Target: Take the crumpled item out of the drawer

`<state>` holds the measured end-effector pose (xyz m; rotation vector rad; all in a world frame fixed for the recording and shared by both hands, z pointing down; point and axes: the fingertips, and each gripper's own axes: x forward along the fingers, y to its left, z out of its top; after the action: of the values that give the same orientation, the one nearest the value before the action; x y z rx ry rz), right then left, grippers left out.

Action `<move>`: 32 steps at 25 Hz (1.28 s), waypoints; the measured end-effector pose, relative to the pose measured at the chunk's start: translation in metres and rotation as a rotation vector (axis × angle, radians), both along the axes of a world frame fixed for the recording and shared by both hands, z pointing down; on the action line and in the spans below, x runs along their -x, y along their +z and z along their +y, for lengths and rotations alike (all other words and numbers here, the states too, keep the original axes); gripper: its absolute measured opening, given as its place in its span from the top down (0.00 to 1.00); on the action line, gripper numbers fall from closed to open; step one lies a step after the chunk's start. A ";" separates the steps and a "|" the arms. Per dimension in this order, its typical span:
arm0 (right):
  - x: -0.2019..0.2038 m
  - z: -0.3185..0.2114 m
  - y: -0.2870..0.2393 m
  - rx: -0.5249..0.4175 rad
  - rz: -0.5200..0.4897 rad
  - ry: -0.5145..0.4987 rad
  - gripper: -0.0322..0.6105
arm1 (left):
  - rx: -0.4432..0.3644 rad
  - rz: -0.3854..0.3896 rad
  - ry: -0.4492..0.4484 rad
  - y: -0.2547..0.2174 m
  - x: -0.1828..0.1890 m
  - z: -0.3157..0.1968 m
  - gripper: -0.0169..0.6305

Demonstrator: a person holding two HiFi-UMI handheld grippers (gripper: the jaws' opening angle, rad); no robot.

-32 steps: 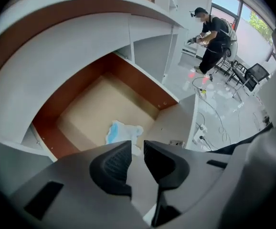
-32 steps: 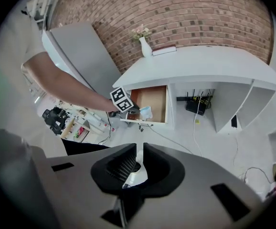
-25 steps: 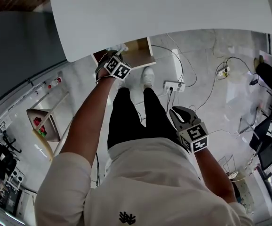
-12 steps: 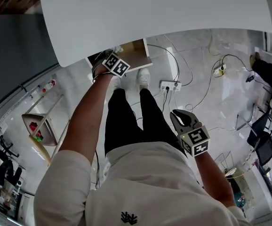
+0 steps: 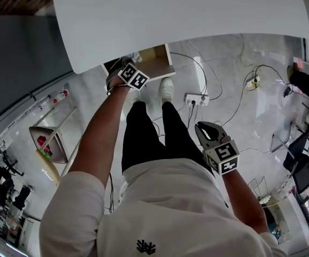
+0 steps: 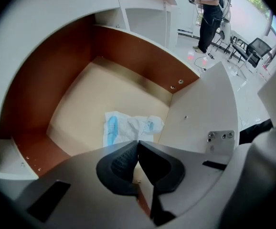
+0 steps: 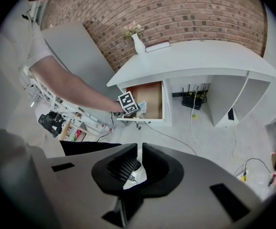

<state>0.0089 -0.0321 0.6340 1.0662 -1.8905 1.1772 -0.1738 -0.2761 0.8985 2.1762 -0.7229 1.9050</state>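
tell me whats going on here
A person holds a tool in each hand. The left tool hovers over the open drawer, jaws together and empty; the crumpled white and blue wrapper lies on the drawer floor just ahead. The right tool hangs at the person's side, shut and empty.

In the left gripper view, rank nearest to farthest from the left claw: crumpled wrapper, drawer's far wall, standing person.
1. The crumpled wrapper, just ahead, low centre.
2. The drawer's far wall, behind the wrapper.
3. The standing person, far off, upper right.
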 end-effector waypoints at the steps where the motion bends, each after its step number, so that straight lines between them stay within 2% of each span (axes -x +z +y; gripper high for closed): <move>1: -0.001 -0.001 -0.002 -0.008 -0.003 -0.001 0.86 | -0.005 0.001 0.003 -0.005 0.000 0.001 0.94; 10: -0.007 -0.006 -0.020 -0.084 -0.015 -0.033 0.87 | -0.017 0.044 0.004 -0.063 -0.003 0.023 0.94; 20: -0.016 -0.007 -0.059 -0.183 -0.045 -0.086 0.88 | -0.027 0.099 0.058 -0.166 -0.013 0.080 0.94; 32: -0.015 -0.006 -0.096 -0.271 -0.083 -0.229 0.90 | 0.013 0.274 0.005 -0.301 -0.038 0.162 0.94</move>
<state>0.0242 -0.0377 0.5376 0.9184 -2.2170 0.8650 -0.1358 -0.1144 0.5978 2.3675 -0.6516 1.5622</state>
